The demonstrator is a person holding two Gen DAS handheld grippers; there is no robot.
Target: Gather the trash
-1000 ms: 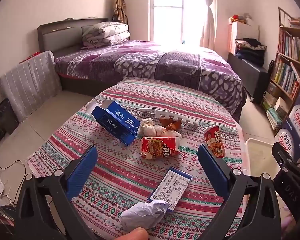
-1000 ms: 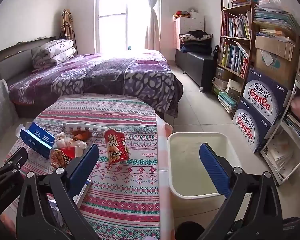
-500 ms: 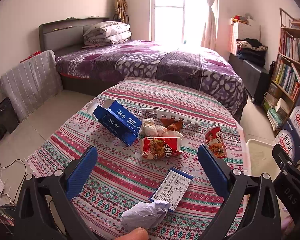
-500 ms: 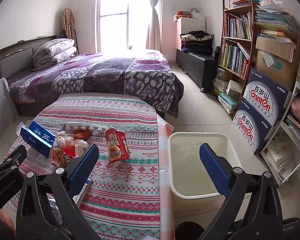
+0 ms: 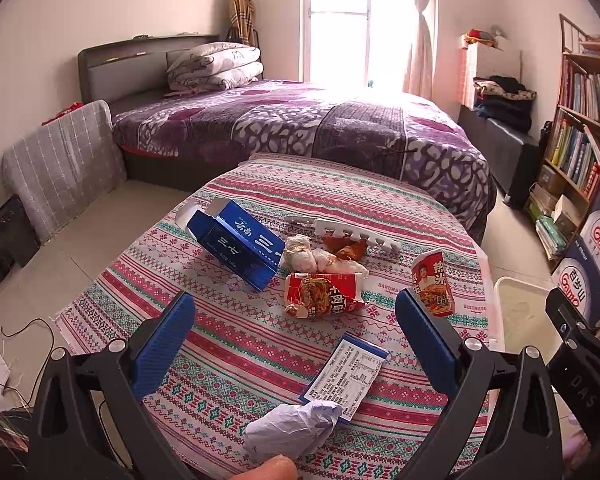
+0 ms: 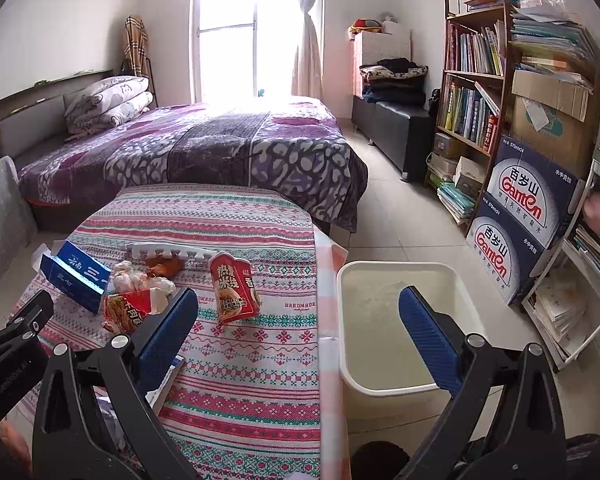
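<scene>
The left gripper (image 5: 296,320) is hovering over the near part of the patterned tablecloth (image 5: 236,344), its blue fingers spread wide with nothing between them. The trash is lying scattered across the middle of that view. A blue carton (image 5: 236,242) with an open flap is sitting left of centre. Just right of it, crumpled tissue (image 5: 300,254) is bunching up against a brown wrapper (image 5: 346,246), and a white toothed foam strip (image 5: 356,234) is lying behind them. A crushed red noodle packet (image 5: 324,290) is resting in the centre, just below the tissue. A red rice-noodle cup (image 5: 434,282) is lying on its side toward the right, partly behind the right fingertip. Lower in the frame, a flat box with a printed white label (image 5: 348,374) is lying face up, and a crumpled white paper ball (image 5: 292,432) is sitting at the bottom centre, touching that box's near corner.

In the right wrist view the right gripper (image 6: 298,328) is likewise gaping wide and holding nothing, straddling the table edge. The cream bin (image 6: 352,344) is standing on the floor in the lower right of the frame, right beside the table (its inside looks bare). The cup (image 6: 234,288) is lying in the centre left of this view, near the left fingertip.
</scene>
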